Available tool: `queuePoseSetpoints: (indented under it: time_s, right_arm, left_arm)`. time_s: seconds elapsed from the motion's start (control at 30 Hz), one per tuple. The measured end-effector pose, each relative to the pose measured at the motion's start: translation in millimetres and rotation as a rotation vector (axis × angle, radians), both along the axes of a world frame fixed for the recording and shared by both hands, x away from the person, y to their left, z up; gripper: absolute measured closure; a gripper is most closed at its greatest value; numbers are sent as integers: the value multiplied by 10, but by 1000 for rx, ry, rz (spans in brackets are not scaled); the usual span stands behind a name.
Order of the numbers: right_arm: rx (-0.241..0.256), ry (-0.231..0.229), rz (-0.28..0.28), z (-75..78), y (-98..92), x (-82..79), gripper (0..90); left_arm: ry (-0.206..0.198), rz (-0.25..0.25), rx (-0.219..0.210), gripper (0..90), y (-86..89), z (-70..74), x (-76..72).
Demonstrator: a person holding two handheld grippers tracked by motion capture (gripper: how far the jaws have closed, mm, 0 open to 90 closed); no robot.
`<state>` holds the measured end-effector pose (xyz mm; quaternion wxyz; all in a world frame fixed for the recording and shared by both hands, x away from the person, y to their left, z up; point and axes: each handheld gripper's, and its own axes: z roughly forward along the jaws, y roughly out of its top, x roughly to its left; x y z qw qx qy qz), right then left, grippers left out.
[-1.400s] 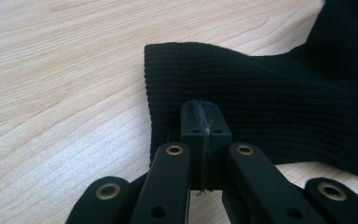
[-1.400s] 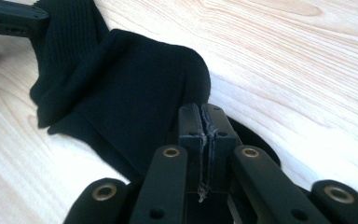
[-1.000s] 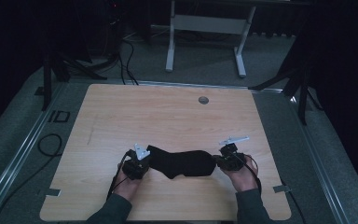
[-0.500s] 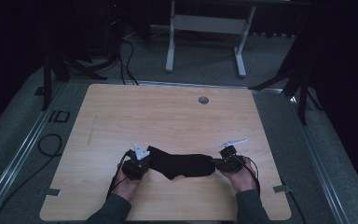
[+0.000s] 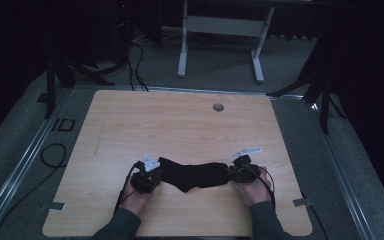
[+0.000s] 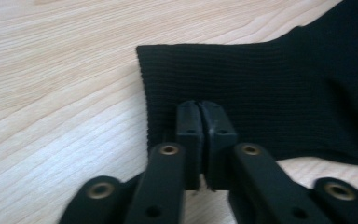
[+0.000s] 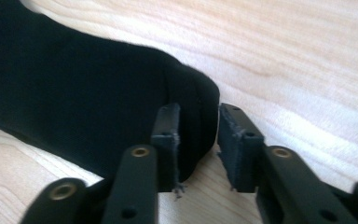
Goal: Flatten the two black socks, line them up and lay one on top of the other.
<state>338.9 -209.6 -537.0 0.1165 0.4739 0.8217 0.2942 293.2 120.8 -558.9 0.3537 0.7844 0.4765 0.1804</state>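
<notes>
A black sock [image 5: 195, 176] lies stretched sideways on the wooden table [image 5: 180, 125], near its front edge. My left gripper [image 5: 156, 174] is at the sock's left end. In the left gripper view this gripper [image 6: 200, 109] is shut on the ribbed cuff of the sock [image 6: 270, 93], with its jaws pressed together over the cuff's edge. My right gripper [image 5: 232, 173] is at the sock's right end. In the right gripper view its jaws [image 7: 198, 126] stand apart on either side of the rounded toe of the sock [image 7: 74, 93], which rests on the wood.
A round grommet [image 5: 218, 107] sits in the table near its far edge. A white desk frame [image 5: 220, 25] and cables [image 5: 135, 55] stand on the grey floor beyond. Bare wood stretches from the sock to the far edge.
My right gripper has moved a little to the left, over the sock's toe. The sock's middle has bunched slightly. The left gripper has stayed in place on the cuff.
</notes>
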Motion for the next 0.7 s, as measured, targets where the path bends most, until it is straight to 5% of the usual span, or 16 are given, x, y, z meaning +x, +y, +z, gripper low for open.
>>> queuePoseSetpoints:
  time_s: [0.1, 0.33, 0.7]
  right_arm:
    - [14, -36, 0, 56, -22, -25, 630]
    - [42, -76, -22, 105, -129, -51, 584]
    - [59, -67, -74, 67, -317, -41, 567]
  left_arm:
    - [9, -31, -38, 740, 14, 13, -1]
    - [-20, -69, -29, 626, -2, 94, -48]
    - [-48, 20, -26, 569, 310, 218, -8]
